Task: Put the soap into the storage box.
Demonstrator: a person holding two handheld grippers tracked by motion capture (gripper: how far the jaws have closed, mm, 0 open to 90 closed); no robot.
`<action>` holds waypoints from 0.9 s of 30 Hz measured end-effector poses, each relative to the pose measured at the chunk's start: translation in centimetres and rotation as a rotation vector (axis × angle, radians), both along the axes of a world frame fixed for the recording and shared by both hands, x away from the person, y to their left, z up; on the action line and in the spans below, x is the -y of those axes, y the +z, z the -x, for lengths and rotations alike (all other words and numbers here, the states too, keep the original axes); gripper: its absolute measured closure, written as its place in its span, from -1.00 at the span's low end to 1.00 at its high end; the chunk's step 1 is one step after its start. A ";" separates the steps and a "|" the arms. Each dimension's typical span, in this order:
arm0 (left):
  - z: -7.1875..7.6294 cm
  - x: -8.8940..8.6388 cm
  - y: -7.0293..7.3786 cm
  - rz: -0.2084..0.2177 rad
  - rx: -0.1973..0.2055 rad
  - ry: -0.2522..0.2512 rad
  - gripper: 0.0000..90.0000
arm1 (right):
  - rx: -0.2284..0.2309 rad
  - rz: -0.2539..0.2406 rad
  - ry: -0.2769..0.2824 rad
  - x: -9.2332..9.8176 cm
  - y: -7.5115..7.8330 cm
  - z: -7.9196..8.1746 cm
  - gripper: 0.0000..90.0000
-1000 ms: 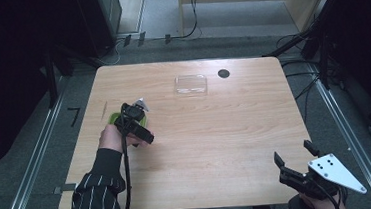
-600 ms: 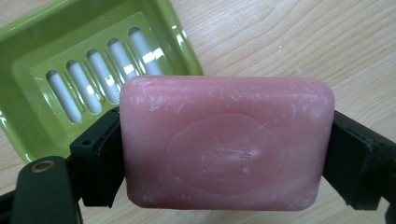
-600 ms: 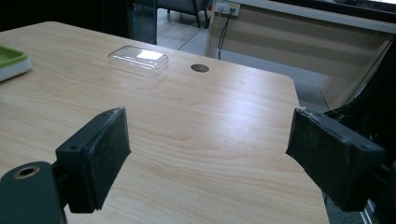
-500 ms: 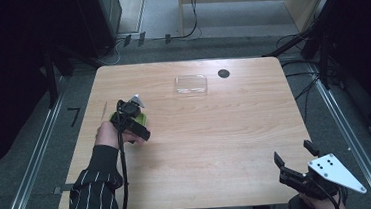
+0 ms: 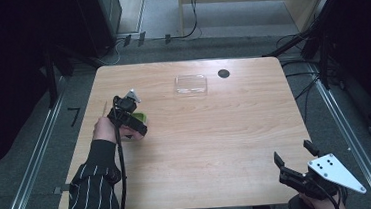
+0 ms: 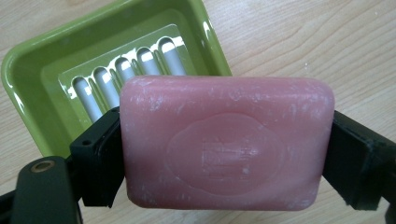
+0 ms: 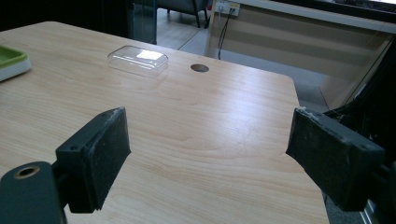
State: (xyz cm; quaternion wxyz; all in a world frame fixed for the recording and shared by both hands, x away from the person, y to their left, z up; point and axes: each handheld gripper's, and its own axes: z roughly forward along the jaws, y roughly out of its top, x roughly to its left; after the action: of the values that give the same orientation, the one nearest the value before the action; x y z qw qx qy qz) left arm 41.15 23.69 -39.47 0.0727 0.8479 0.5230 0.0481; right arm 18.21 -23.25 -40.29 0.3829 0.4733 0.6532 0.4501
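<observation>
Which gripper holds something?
The left gripper: its jaws clamp a pink soap above the green dish. The right gripper stands open.

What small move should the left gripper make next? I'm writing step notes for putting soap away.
Probably lower the pink soap bar into the green soap dish. The left gripper clamps the bar by its ends just above and in front of the dish, whose slotted bed lies bare.

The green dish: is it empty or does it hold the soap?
Empty: the dish shows its bare slots; the soap is in the left claw.
</observation>
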 end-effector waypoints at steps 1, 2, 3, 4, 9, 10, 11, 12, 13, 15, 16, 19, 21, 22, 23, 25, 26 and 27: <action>-0.1 -0.1 0.0 0.006 0.001 0.005 -0.69 | 0.000 0.000 0.000 0.0 0.0 0.0 -0.70; -0.1 -0.1 0.0 0.006 0.001 0.005 -0.69 | 0.000 0.000 0.000 0.0 0.0 0.0 -0.70; -0.3 -0.2 0.0 0.006 0.001 0.009 -0.69 | 0.000 0.000 0.000 0.0 0.0 0.0 -0.70; -0.3 -0.2 0.0 0.006 0.001 0.009 -0.69 | 0.000 0.001 0.000 0.0 0.0 0.0 -0.70; -0.7 -0.5 -0.2 0.006 -0.005 0.019 -0.69 | 0.000 0.000 0.000 0.0 0.0 0.0 -0.70; -0.8 -0.5 -0.2 0.005 -0.004 0.022 -0.69 | 0.000 0.001 0.001 0.0 0.0 0.0 -0.70; -0.8 -0.5 -0.3 0.009 -0.006 0.028 -0.69 | 0.000 0.001 0.000 0.0 0.0 0.0 -0.70; -1.0 -0.5 -0.3 0.005 -0.009 0.028 -0.69 | 0.000 0.000 0.000 0.0 0.0 0.0 -0.70; -1.0 -0.5 -0.3 0.005 -0.009 0.028 -0.69 | 0.000 0.000 0.000 0.0 0.0 0.0 -0.70; -1.2 -0.6 -0.3 0.008 -0.012 0.029 -0.69 | 0.000 0.001 -0.001 0.0 0.0 0.0 -0.70; -1.3 -0.6 -0.2 0.007 -0.010 0.033 -0.69 | 0.000 0.001 -0.001 0.0 0.0 0.0 -0.70; -1.4 -0.8 -0.2 0.009 -0.010 0.034 -0.69 | -0.001 0.001 -0.001 0.0 0.0 0.0 -0.70; -1.5 -0.9 -0.2 0.014 -0.006 0.043 -0.69 | 0.000 0.002 -0.001 0.0 0.0 0.0 -0.70; -1.5 -1.0 -0.2 0.014 -0.007 0.042 -0.69 | 0.000 0.002 -0.001 0.0 0.0 0.0 -0.70; -1.6 -1.0 -0.2 0.012 -0.007 0.042 -0.69 | 0.000 0.001 0.000 0.0 0.0 0.0 -0.70; -1.6 -1.0 -0.2 0.013 -0.002 0.045 -0.69 | 0.000 0.000 0.000 0.0 0.0 0.0 -0.70; -1.7 -0.9 -0.1 0.014 -0.002 0.046 -0.69 | 0.000 0.000 0.000 0.0 0.0 0.0 -0.70; -1.8 -0.9 -0.1 0.015 0.000 0.049 -0.69 | 0.000 0.002 0.000 0.0 0.0 0.0 -0.70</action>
State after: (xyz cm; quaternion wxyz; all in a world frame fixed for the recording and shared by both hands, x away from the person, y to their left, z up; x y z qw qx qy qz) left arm 42.92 24.58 -39.56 0.0777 0.8344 0.5438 0.0459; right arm 18.19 -23.23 -40.29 0.3835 0.4728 0.6537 0.4494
